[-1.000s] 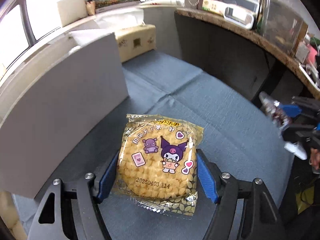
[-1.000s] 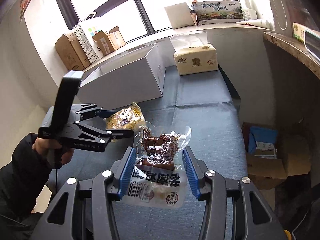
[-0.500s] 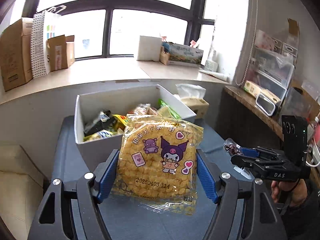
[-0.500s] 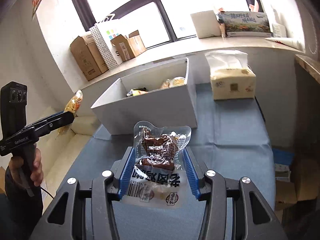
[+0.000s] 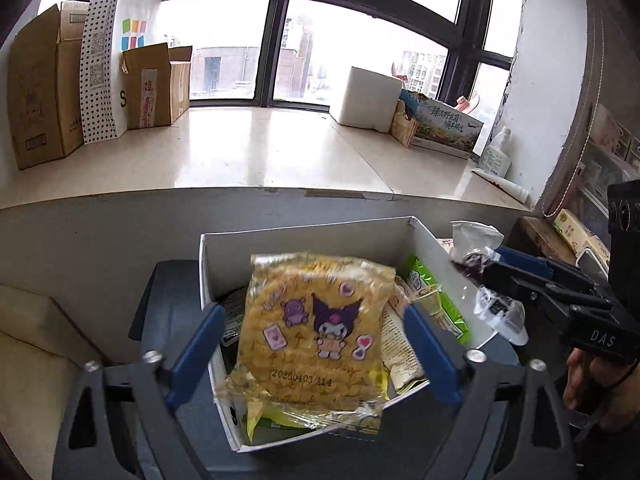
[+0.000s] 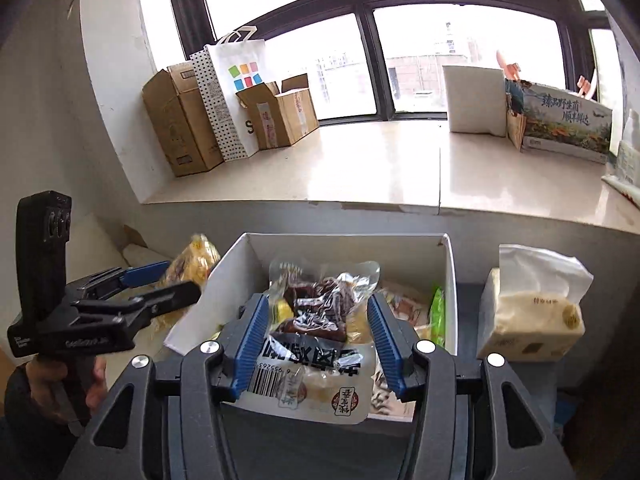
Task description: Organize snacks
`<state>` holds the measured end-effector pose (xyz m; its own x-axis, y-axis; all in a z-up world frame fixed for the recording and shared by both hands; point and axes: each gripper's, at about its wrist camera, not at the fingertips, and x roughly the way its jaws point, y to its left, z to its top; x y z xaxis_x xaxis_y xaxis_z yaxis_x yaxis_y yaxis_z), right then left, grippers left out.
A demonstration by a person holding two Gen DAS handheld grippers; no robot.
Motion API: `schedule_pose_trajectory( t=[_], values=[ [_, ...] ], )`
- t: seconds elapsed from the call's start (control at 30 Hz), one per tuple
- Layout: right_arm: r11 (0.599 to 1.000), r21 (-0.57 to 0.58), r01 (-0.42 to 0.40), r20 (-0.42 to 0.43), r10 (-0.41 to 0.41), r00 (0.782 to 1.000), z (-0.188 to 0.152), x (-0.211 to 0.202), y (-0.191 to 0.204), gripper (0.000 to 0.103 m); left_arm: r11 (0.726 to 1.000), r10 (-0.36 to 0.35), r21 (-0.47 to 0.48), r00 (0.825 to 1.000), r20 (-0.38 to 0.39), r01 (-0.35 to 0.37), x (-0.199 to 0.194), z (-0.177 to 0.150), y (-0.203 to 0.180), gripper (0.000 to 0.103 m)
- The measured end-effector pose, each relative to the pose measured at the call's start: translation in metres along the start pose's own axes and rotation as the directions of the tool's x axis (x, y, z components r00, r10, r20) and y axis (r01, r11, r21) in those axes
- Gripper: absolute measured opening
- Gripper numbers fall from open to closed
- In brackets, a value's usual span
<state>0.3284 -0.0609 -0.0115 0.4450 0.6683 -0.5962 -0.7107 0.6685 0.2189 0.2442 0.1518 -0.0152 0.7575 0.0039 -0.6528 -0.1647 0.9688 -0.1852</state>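
My left gripper (image 5: 314,314) has spread its blue fingers apart; the yellow cartoon snack pack (image 5: 312,332) sits between them without clear contact, over the open white box (image 5: 304,236) of snacks. My right gripper (image 6: 316,308) is shut on a clear pack of dark braised meat (image 6: 320,312), held over the same white box (image 6: 344,240). The right gripper also shows in the left wrist view (image 5: 516,276) at the box's right edge. The left gripper shows in the right wrist view (image 6: 160,280) left of the box.
The box holds several snack packs, one green (image 5: 434,300). A tissue pack (image 6: 532,312) stands right of the box. The windowsill behind carries cardboard boxes (image 6: 184,120), a paper bag (image 6: 236,92) and a printed carton (image 6: 564,120). A grey cloth (image 5: 168,320) covers the table.
Both grippers moved forward over the white box. The left fingers have opened wider, and the yellow pack now looks loose between them. The right gripper keeps its hold.
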Motion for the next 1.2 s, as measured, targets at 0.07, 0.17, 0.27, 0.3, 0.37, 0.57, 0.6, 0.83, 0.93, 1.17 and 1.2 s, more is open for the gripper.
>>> schedule_pose_trajectory(
  t=[0.07, 0.17, 0.27, 0.3, 0.37, 0.57, 0.6, 0.83, 0.93, 1.17, 1.2],
  values=[
    [0.999, 0.034, 0.013, -0.026, -0.012, 1.0, 0.007, 0.015, -0.006, 0.103, 1.0, 0.023, -0.002, 1.0, 0.021, -0.023, 0.005, 0.001, 0.005, 0.103],
    [0.997, 0.063, 0.055, -0.022, -0.053, 0.998, 0.003, 0.019, -0.013, 0.103, 1.0, 0.01, -0.002, 0.999, 0.051, -0.009, -0.002, -0.008, 0.01, 0.103],
    [0.994, 0.1, 0.051, -0.048, -0.047, 0.998, -0.004, 0.02, -0.019, 0.103, 1.0, 0.02, 0.008, 0.997, 0.077, -0.021, -0.011, -0.015, 0.012, 0.103],
    [0.994, 0.091, 0.063, -0.052, -0.059, 0.997, -0.007, 0.019, -0.018, 0.103, 0.999, 0.043, 0.018, 0.995, 0.089, -0.044, -0.015, -0.017, 0.011, 0.103],
    [0.993, 0.046, 0.111, -0.053, -0.109, 0.993, -0.011, 0.015, -0.013, 0.103, 0.996, 0.069, 0.044, 0.988, 0.14, -0.076, -0.027, -0.02, 0.007, 0.103],
    [0.981, -0.057, 0.185, 0.036, -0.183, 0.982, -0.01, -0.019, 0.018, 0.103, 0.992, 0.09, 0.067, 0.961, 0.262, -0.111, -0.079, -0.03, -0.009, 0.103],
    [0.98, -0.07, 0.186, 0.051, -0.183, 0.982, -0.01, -0.027, 0.025, 0.103, 0.992, 0.091, 0.062, 0.956, 0.277, -0.113, -0.087, -0.032, -0.01, 0.103],
    [0.947, -0.123, 0.298, 0.16, -0.278, 0.947, -0.035, -0.085, 0.069, 0.103, 0.999, 0.008, 0.047, 0.973, 0.231, -0.019, -0.127, -0.053, -0.019, 0.103],
    [0.937, -0.069, 0.342, 0.182, -0.325, 0.928, -0.057, -0.108, 0.073, 0.103, 0.999, -0.039, 0.016, 0.986, 0.164, 0.037, -0.14, -0.072, -0.028, 0.103],
    [0.97, 0.0, 0.244, 0.101, -0.243, 0.965, -0.104, -0.152, 0.075, 0.103, 0.999, -0.043, 0.008, 0.994, 0.104, 0.043, -0.175, -0.124, -0.056, 0.103],
    [0.973, 0.013, 0.231, 0.094, -0.231, 0.968, -0.111, -0.158, 0.076, 0.103, 0.998, -0.06, 0.009, 0.993, 0.098, 0.06, -0.178, -0.13, -0.06, 0.103]
  ],
)
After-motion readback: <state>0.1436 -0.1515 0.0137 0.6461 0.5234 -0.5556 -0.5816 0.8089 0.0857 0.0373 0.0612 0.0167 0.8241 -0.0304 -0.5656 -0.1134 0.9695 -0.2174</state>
